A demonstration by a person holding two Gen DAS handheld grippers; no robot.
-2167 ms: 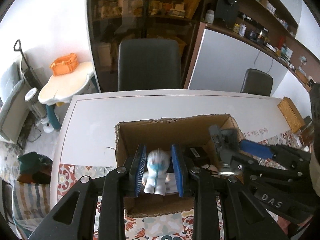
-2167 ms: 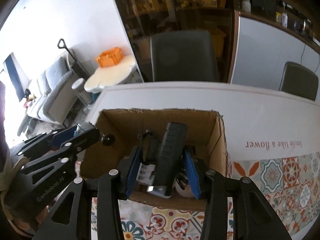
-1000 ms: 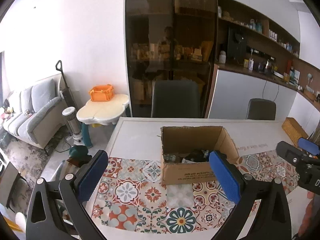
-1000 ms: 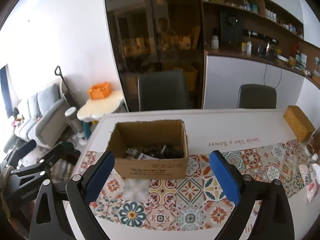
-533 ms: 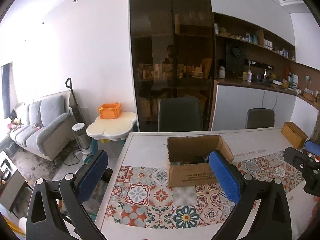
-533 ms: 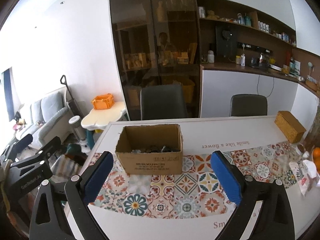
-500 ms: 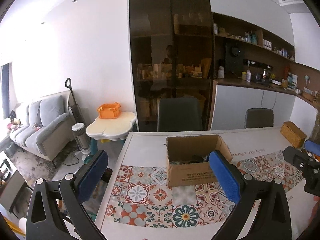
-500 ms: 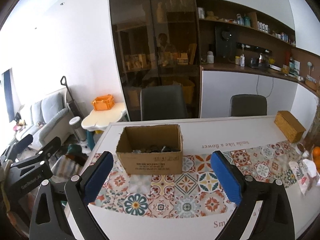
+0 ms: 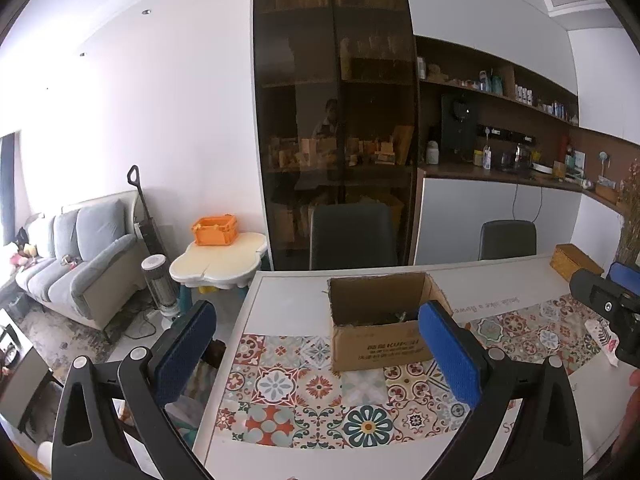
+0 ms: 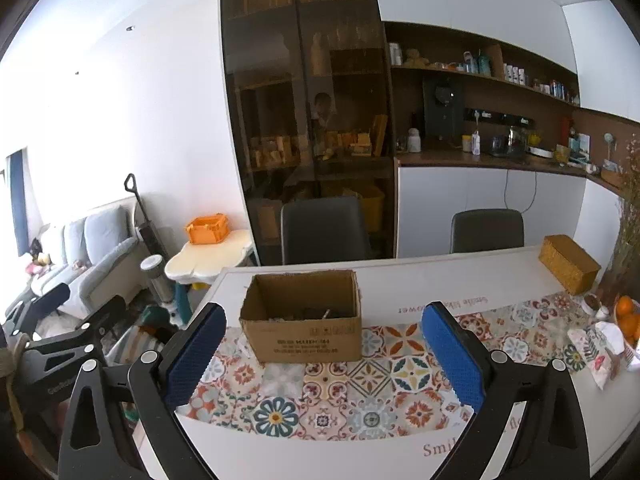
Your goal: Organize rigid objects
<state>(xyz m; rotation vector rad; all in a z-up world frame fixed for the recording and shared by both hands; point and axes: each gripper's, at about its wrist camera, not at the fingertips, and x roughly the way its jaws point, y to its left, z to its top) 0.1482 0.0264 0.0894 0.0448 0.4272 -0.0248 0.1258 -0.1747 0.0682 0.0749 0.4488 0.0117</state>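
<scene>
Cardboard box (image 10: 302,316) was seen standing toward the far left corner of the tabletop (image 10: 440,280), small rigid objects (image 10: 308,314) gathered inside it. Left tool (image 9: 316,356) and right tool (image 10: 324,356) were held spread wide and empty, well back from it, apparently because sorting was judged finished.

left tongs (image 9: 316,352): released figure, spread, withdrawn | right tongs (image 10: 324,354): likewise | cardboard box (image 10: 304,320): now distant

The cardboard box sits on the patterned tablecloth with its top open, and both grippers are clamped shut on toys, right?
Not quite. The cardboard box does sit open on the patterned tablecloth, but both wrist views show the left gripper and right gripper wide open, holding nothing.
</scene>
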